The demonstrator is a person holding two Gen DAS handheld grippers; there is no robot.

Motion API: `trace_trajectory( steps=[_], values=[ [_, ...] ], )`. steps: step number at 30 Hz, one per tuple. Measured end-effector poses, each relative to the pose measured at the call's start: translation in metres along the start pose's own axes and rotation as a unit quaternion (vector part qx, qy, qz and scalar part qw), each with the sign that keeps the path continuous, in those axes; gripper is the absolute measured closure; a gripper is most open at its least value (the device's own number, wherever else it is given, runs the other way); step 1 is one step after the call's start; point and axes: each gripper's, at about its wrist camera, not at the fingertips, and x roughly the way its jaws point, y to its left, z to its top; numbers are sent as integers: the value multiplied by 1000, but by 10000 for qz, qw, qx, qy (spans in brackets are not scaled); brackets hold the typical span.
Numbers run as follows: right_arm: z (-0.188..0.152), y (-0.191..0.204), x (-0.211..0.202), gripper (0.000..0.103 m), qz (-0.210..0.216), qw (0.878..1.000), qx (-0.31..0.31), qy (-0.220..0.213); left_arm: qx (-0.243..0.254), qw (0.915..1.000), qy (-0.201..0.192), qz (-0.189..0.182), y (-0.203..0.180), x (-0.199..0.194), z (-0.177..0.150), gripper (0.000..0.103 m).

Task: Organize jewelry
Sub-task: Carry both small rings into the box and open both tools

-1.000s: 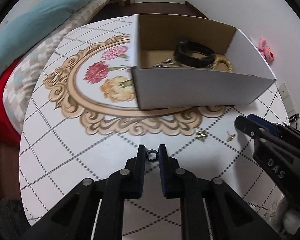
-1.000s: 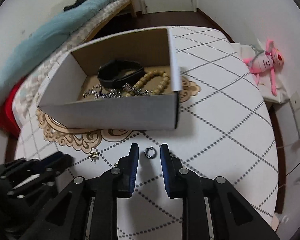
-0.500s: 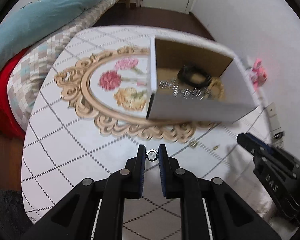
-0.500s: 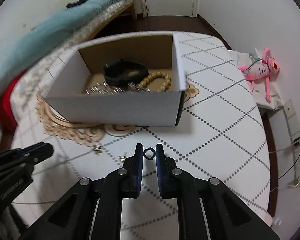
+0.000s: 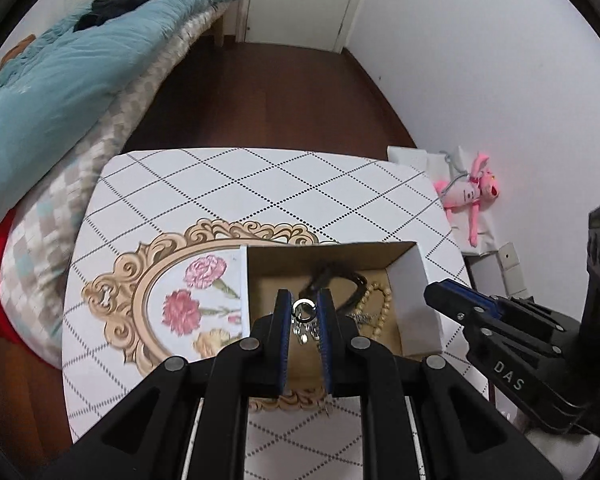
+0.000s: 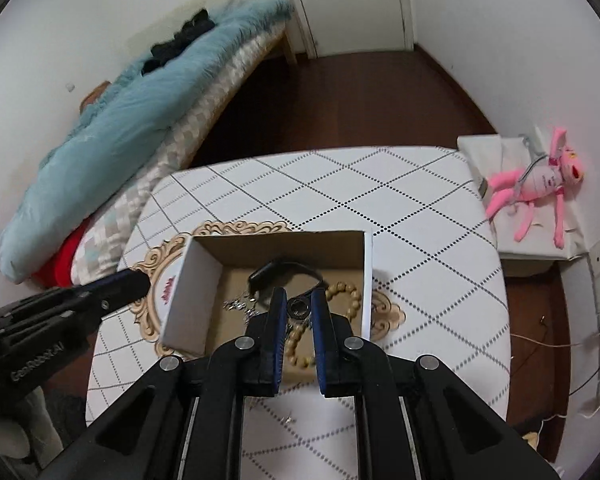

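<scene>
Two small rings [image 5: 304,309] [image 6: 299,307] — pinched above the open box [image 5: 414,300].

White capital lettering "DAS" stands on the black side of the right gripper [image 5: 440,298], in the left wrist view. In the right wrist view, the black body of the left gripper [image 6: 138,280] carries white lettering; it is blurred and cannot be read with certainty.

Shiny metal ring [image 5: 304,309], matt cardboard box [image 5: 415,288], wooden beads [image 6: 346,295].
</scene>
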Motion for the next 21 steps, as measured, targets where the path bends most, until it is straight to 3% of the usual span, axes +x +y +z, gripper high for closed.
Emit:
trace_trajectory(
  steps=[5,7,8,10,11,12,14,16,17,18,21],
  values=[
    [19,-7,35,90,-101,9981,-87,602,12,9987,404,308,4,25,14,91],
    [21,-11,45,89,-202,9967,-98,786,-12,9979,506,413,6,32,17,85],
    [22,-12,48,87,-224,9961,-93,843,-30,9974,530,479,7,33,17,76],
    [24,-17,49,69,-286,9956,-43,886,-75,9974,467,545,10,31,19,54],
    [25,-19,47,60,-269,9959,-20,868,-88,9972,426,608,11,30,19,36],
    [26,-20,45,56,-304,9961,-25,824,-100,9970,357,683,13,27,19,28],
    [27,-20,40,56,-406,9962,-50,763,-125,9967,278,755,16,24,19,26],
    [27,-20,36,44,-483,9961,-80,735,-139,9956,291,879,18,24,17,12],
    [27,-20,34,27,-593,9955,-109,728,-138,9953,288,916,19,24,17,2],
    [26,-20,33,14,-652,9952,-130,718,-135,9949,266,960,20,24,15,0],
    [24,-16,33,7,-1022,9917,-295,724,-83,9931,175,1158,21,23,9,0]
  ],
)
